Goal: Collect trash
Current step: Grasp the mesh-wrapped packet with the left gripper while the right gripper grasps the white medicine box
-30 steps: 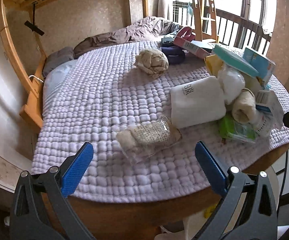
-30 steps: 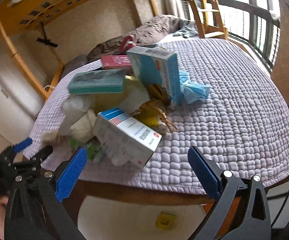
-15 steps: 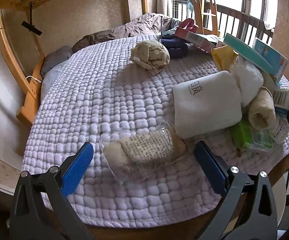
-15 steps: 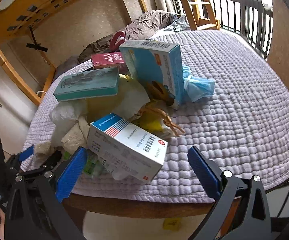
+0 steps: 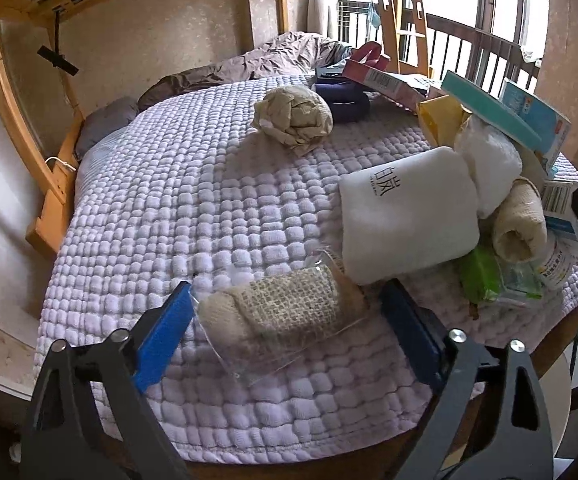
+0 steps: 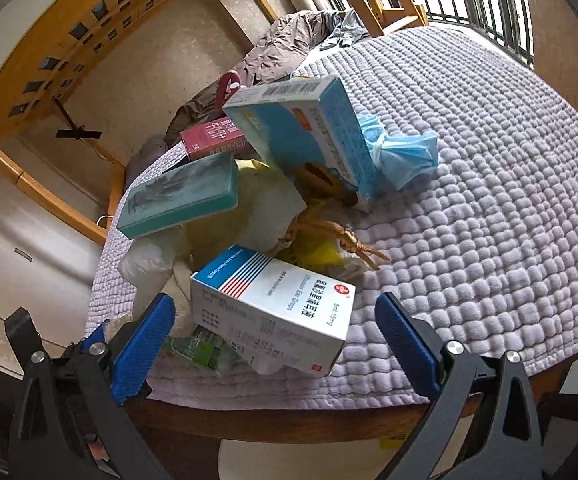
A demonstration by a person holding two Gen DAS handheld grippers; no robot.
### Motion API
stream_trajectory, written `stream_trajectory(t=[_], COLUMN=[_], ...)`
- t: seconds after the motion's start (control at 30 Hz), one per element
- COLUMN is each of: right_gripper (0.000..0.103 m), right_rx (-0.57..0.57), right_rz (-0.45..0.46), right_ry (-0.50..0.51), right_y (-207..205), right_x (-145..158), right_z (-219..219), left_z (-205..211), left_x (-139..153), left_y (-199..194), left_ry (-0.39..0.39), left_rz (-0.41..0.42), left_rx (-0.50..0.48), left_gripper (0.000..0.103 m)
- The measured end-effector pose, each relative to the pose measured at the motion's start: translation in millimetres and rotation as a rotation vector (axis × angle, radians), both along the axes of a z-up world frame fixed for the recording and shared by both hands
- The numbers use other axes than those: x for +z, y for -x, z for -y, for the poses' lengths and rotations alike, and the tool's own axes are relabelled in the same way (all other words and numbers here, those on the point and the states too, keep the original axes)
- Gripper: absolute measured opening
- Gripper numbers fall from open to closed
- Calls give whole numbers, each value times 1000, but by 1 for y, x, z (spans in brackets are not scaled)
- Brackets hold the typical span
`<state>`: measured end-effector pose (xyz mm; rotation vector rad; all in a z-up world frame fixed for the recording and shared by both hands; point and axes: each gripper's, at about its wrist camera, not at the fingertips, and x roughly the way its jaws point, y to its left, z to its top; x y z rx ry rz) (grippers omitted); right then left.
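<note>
Trash lies piled on a lilac quilted bed (image 5: pixel 193 216). My left gripper (image 5: pixel 285 340) is open, its blue pads on either side of a beige scrubber in a clear plastic pack (image 5: pixel 285 312). A white folded pack (image 5: pixel 405 208) lies just beyond. My right gripper (image 6: pixel 277 340) is open around the near end of a white medicine box with red and blue stripes (image 6: pixel 273 304). Behind that box are a teal box (image 6: pixel 181 196), a light blue box (image 6: pixel 309 132), a blue face mask (image 6: pixel 405 156) and a red box (image 6: pixel 213 140).
A crumpled brown paper ball (image 5: pixel 293 118) and a dark blue ring (image 5: pixel 345 100) lie farther up the bed. A green wrapper (image 5: pixel 485 276) and a rolled cloth (image 5: pixel 517 220) sit at the bed's edge. The wooden bunk frame (image 5: pixel 49 168) runs along the left. A ladder (image 6: pixel 373 0) stands at the back.
Both grippers have moved forward toward the bed. The left one now brackets the scrubber pack and the right one brackets the white medicine box. Both stay open.
</note>
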<state>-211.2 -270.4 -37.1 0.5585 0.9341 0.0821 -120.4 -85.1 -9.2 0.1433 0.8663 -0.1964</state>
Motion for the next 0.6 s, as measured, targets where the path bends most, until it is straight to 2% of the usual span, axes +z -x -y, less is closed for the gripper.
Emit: stream_trajectory(t=[0.03,0.13,0.17,0.6], right_gripper=[82,82,81,81], right_rx=[7,17,19,20], right_rz=[-2,-3,2,71], right_ry=[-9,-18,-21,48], right_y=[-3,-4,-5,4], right_x=[-2,-4,-5,15], right_z=[1,1,1,3], left_z=[0,0,0,-9], left_x=[0,1,1,8], left_y=[0,2,3,10], left_ry=[1,4,6,2], left_rz=[0,1,2,9], left_rx=[-2,-16,-21,-34], left_gripper=[92,90,84,82])
